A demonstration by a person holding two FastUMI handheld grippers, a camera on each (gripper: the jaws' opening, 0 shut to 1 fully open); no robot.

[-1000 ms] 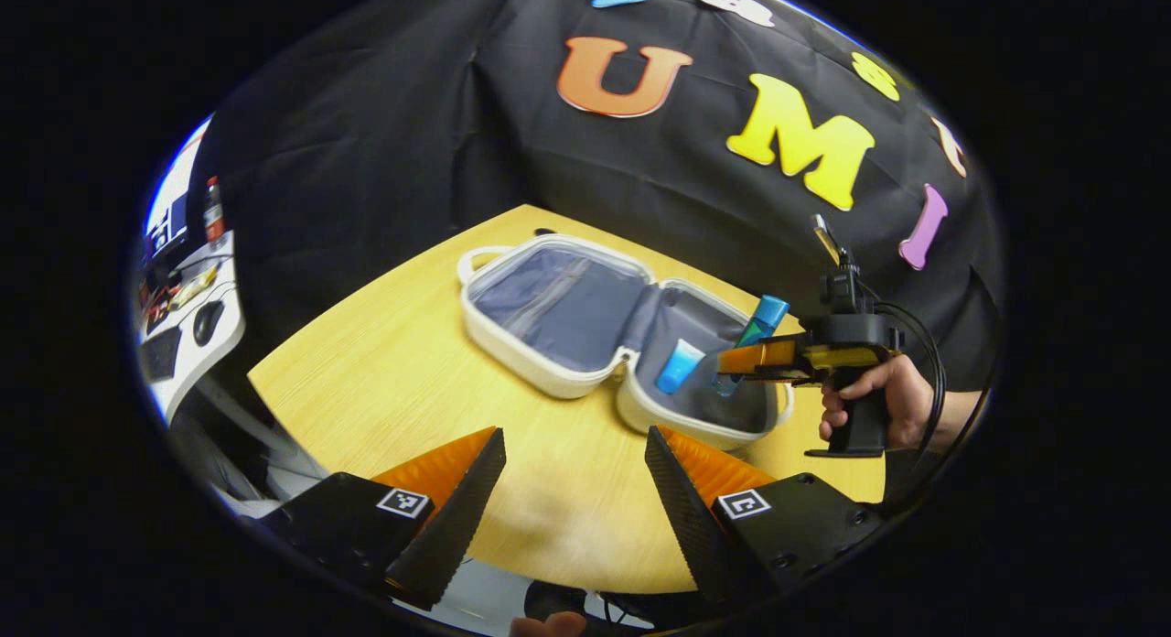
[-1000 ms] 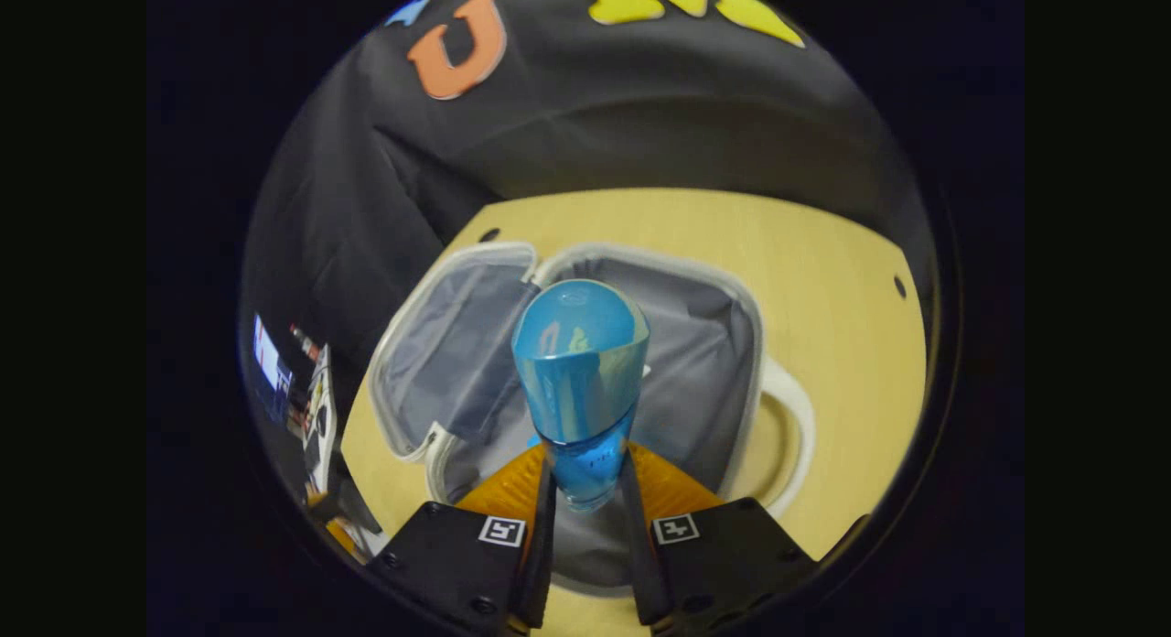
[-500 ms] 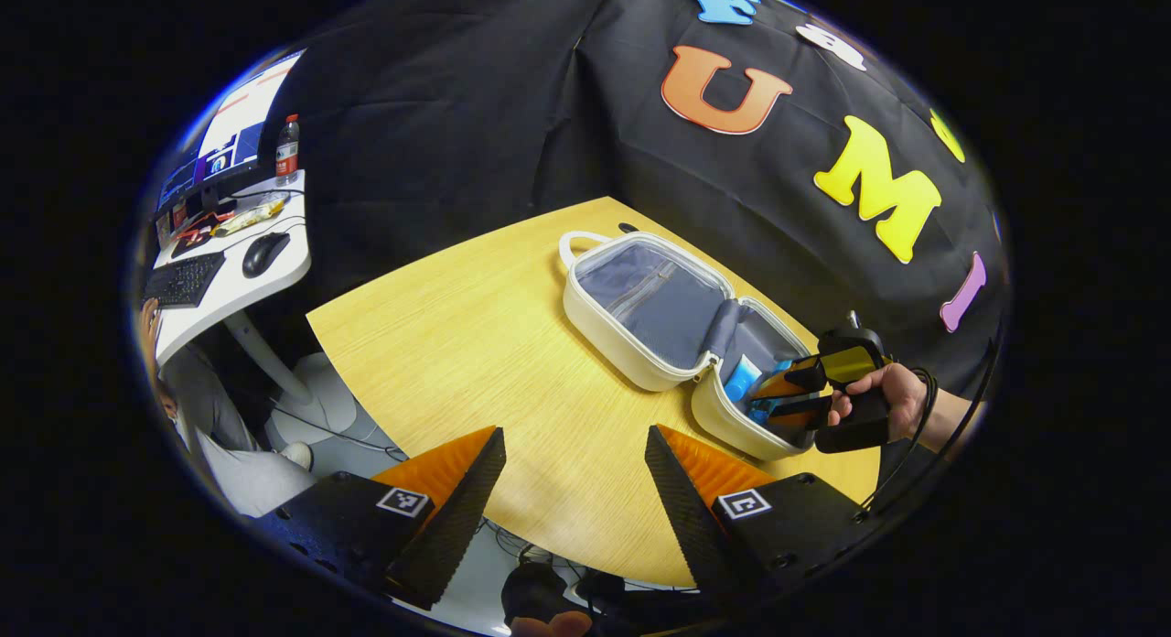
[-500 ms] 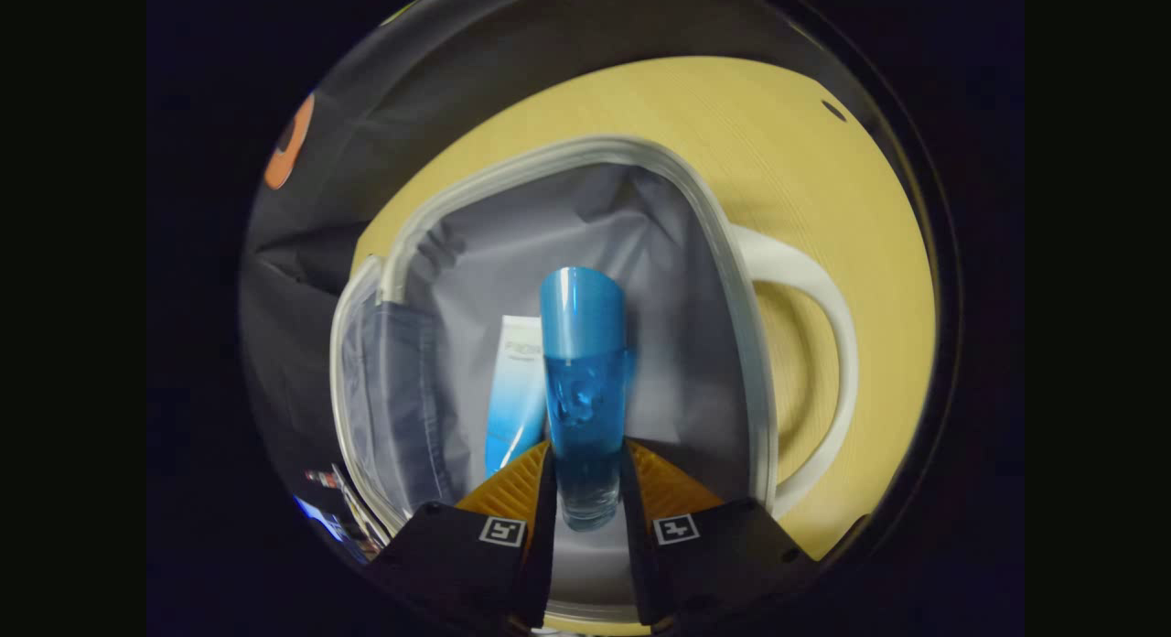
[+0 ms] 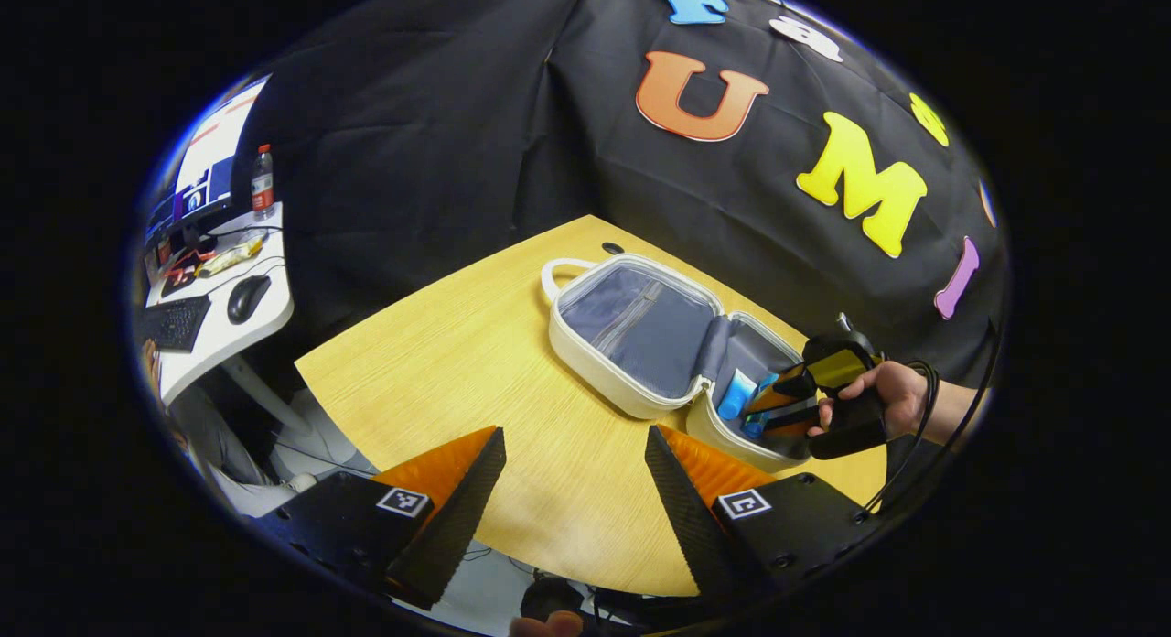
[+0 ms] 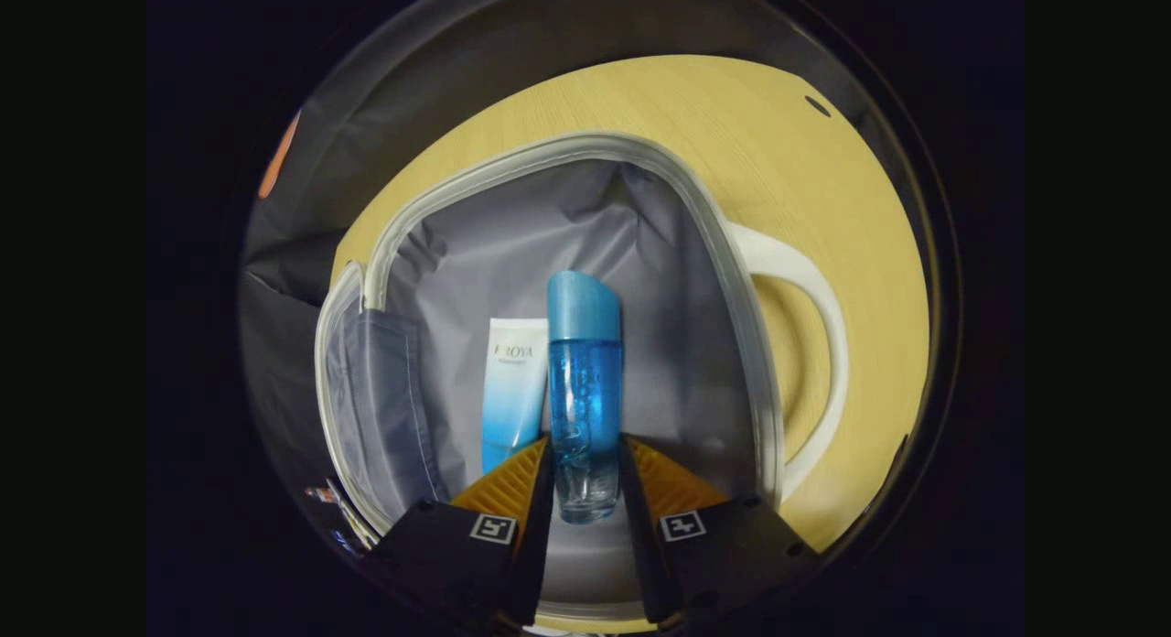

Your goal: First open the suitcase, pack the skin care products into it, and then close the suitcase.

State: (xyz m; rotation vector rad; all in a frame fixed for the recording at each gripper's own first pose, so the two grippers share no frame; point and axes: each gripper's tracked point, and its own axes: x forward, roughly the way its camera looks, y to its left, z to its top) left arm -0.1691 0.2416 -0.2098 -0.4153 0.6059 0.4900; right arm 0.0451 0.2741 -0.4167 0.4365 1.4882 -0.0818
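A white suitcase (image 5: 585, 362) with grey lining lies open on the wooden table (image 5: 457, 372). In the right gripper view my right gripper (image 6: 585, 477) is shut on a clear blue bottle (image 6: 584, 381) with a blue cap, held low inside the suitcase's right half (image 6: 677, 344). Beside the bottle, to its left, lies a white and blue tube (image 6: 512, 390) on the lining. In the left gripper view my left gripper (image 5: 574, 463) stands open over the table's near edge, nothing between its fingers. Farther off there, the right gripper (image 5: 778, 408) and the hand (image 5: 883, 394) holding it dip into the suitcase.
The suitcase's white handle (image 6: 814, 344) sticks out to the right over the table. A white desk (image 5: 220, 326) with a keyboard, a mouse and a drink bottle stands far left beyond the table. The black cloth wall (image 5: 457, 143) rises behind.
The right gripper has lowered the blue bottle from above the suitcase into its right half, next to the tube. The left gripper's view has swung a little; it stays open.
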